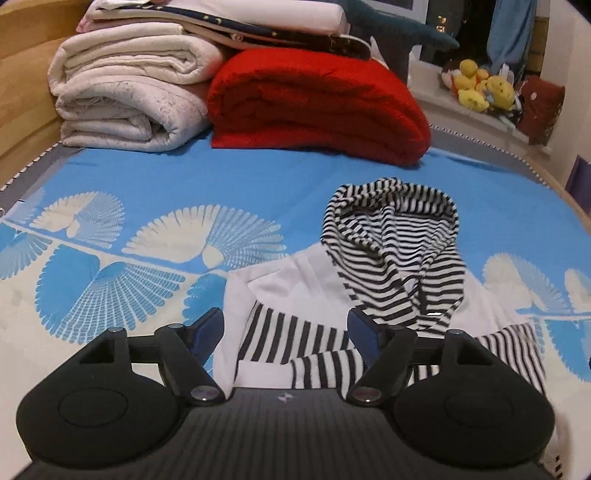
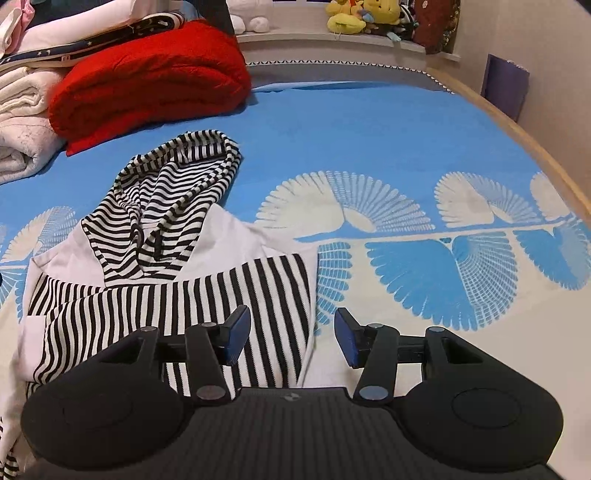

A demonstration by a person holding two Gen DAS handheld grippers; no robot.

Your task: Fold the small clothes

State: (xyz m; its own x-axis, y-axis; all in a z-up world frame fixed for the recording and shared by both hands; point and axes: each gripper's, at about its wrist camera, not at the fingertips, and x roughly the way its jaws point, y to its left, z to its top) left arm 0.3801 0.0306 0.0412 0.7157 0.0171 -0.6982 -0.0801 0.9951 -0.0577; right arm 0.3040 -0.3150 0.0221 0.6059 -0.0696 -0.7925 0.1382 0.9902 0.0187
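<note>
Now the hoodie [image 1: 369,295] lies just ahead of both grippers, sleeves folded in. Left gripper [image 1: 286,332] and right gripper [image 2: 291,338] are wide open, holding nothing. Pinch the 2 bottom corners evenly, then fold toward the hood [image 2: 177,177].

place: bedroom | evidence: bed sheet [image 2: 369,122] — folded blankets [image 1: 317,103] — plush toys [image 1: 484,88]

A: Bedding at the head of the bed?
B: One folded red blanket [image 1: 317,107], one folded cream quilt [image 1: 129,99] just beside it, white and star-print navy linens [image 1: 236,26] stacked on top.
A: Cover?
B: Blue bedspread [image 2: 369,133], white fan motifs.
A: Sill?
B: Yellow plush toys [image 1: 484,88].
</note>
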